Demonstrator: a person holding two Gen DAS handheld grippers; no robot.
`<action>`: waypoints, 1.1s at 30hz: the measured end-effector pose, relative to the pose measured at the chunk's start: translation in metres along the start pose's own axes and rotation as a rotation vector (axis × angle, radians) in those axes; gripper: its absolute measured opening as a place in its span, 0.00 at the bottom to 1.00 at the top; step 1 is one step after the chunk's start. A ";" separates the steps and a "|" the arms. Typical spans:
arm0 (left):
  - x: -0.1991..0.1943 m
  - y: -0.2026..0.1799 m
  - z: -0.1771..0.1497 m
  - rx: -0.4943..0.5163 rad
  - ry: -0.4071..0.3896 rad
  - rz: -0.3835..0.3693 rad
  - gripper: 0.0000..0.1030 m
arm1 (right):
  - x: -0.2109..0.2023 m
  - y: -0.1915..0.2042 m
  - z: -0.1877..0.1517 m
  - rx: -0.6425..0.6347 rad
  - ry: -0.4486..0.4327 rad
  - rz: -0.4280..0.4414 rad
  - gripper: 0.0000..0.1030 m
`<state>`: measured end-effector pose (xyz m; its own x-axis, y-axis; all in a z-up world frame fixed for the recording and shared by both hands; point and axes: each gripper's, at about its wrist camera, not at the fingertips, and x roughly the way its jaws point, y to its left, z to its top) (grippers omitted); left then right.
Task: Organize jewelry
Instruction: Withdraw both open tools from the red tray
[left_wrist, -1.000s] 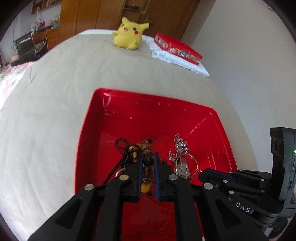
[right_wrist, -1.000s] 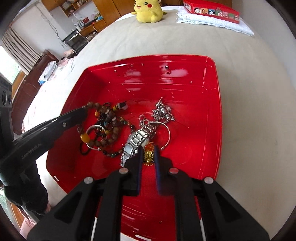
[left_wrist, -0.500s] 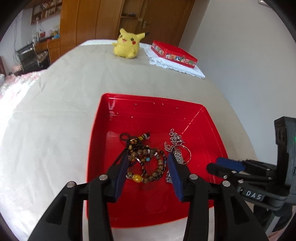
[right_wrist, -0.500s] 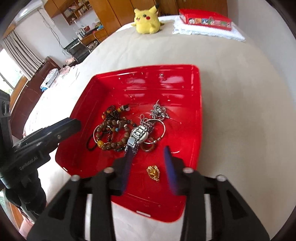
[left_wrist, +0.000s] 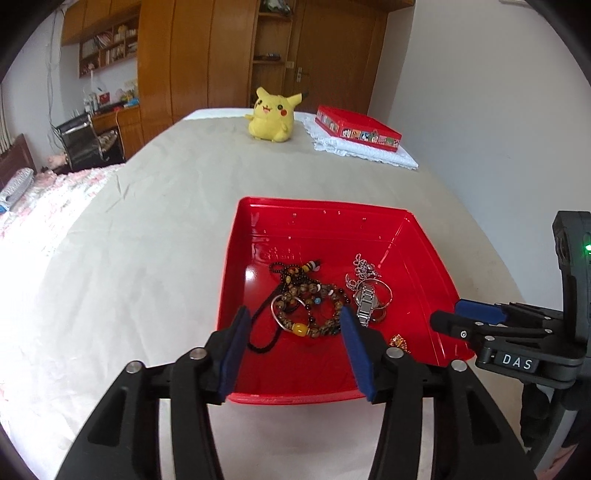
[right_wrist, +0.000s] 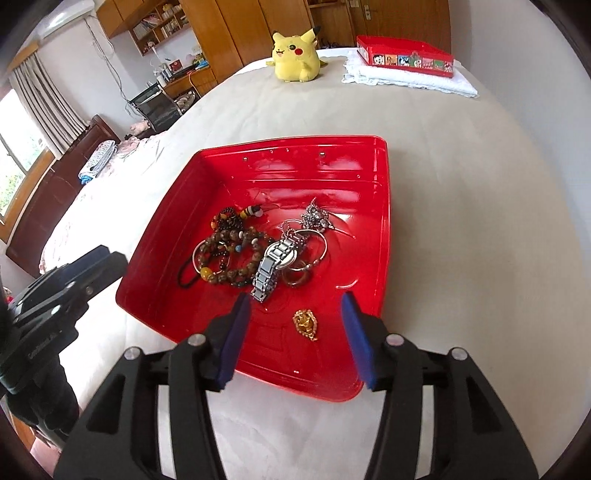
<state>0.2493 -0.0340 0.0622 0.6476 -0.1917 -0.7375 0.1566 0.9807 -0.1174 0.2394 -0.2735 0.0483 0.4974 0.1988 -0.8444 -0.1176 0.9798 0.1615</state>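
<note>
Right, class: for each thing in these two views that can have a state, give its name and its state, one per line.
left gripper: open, holding nothing
right gripper: open, holding nothing
red tray: flat on the bed, jewelry inside
silver watch: lying flat, on the bangles
bead bracelets: piled together
gold pendant: lying apart from the pile
red tin: open-topped, on folded white cloth

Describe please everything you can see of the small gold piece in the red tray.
The gold piece is a small ornament, roughly heart-shaped or leaf-shaped, with a bumpy, filigree-like metal surface; finer detail is too small to tell. It lies flat on the floor of the red tray, near the front edge, alone. It touches nothing else: the silver watch and the rest of the pile lie apart, farther in. The right gripper is open above it, not touching.
</note>
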 end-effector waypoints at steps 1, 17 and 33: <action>-0.004 0.000 -0.001 0.003 -0.011 0.006 0.53 | -0.001 0.000 -0.001 -0.003 -0.005 -0.006 0.54; -0.038 0.008 -0.011 0.020 -0.068 0.067 0.96 | -0.026 0.012 -0.021 -0.039 -0.002 -0.105 0.91; -0.011 0.029 -0.039 -0.039 0.198 0.054 0.96 | -0.014 0.026 -0.057 0.006 0.156 -0.041 0.93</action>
<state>0.2174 -0.0024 0.0408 0.4942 -0.1308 -0.8595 0.0943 0.9909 -0.0965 0.1801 -0.2515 0.0348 0.3625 0.1533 -0.9193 -0.0944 0.9873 0.1274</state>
